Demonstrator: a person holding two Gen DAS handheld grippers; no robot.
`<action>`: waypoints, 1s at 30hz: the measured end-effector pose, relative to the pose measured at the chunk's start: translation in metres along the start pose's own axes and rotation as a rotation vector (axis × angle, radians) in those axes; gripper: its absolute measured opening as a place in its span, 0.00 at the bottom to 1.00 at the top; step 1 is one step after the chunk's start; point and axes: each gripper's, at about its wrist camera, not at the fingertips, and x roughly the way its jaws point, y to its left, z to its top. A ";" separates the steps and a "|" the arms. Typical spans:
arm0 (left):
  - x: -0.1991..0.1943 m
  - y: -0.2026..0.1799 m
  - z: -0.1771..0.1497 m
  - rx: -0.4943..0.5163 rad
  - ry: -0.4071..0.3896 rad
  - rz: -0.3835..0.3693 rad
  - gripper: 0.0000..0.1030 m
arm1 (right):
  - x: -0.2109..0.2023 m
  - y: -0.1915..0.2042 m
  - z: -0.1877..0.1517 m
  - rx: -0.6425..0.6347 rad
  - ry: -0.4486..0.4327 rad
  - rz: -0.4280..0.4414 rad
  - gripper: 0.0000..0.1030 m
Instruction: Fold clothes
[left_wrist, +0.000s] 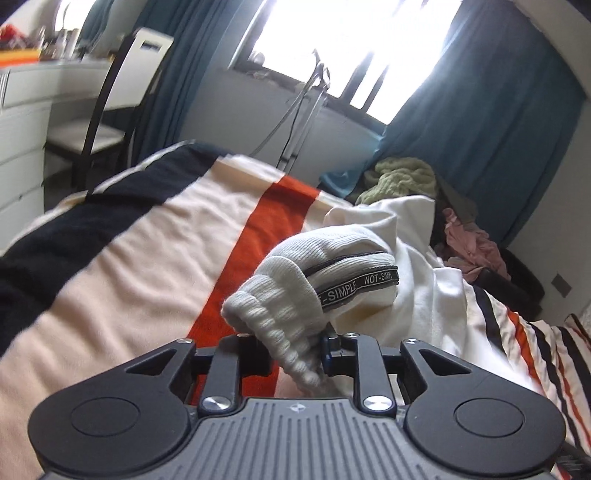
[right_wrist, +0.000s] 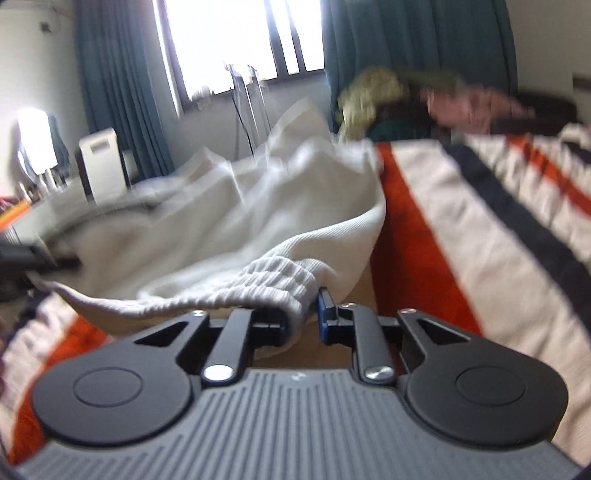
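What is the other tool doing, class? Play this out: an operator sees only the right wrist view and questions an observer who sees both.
Operator: My right tool pinches a ribbed white hem. Is the left tool gripping too?
Observer: Yes. The left tool is shut on a ribbed edge of the same white garment.
Operator: Any markings on it? Mine is blurred.
Observer: A dark band on it reads NOT-SIMPLE.
Operator: What lies beyond the garment on that side?
Observer: A light green knit and a pink garment are piled near the blue curtain.
Operator: What is left of the bed?
Observer: A black-framed chair beside white drawers.
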 end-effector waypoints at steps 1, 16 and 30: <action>0.000 0.002 -0.001 -0.013 0.028 -0.009 0.28 | -0.013 0.003 0.004 -0.020 -0.039 -0.001 0.18; -0.055 -0.022 -0.037 0.412 0.075 0.200 0.77 | -0.044 -0.008 0.002 -0.028 -0.075 -0.034 0.18; -0.032 -0.100 -0.153 1.245 0.013 0.028 0.95 | -0.038 -0.020 0.009 0.069 -0.089 -0.009 0.18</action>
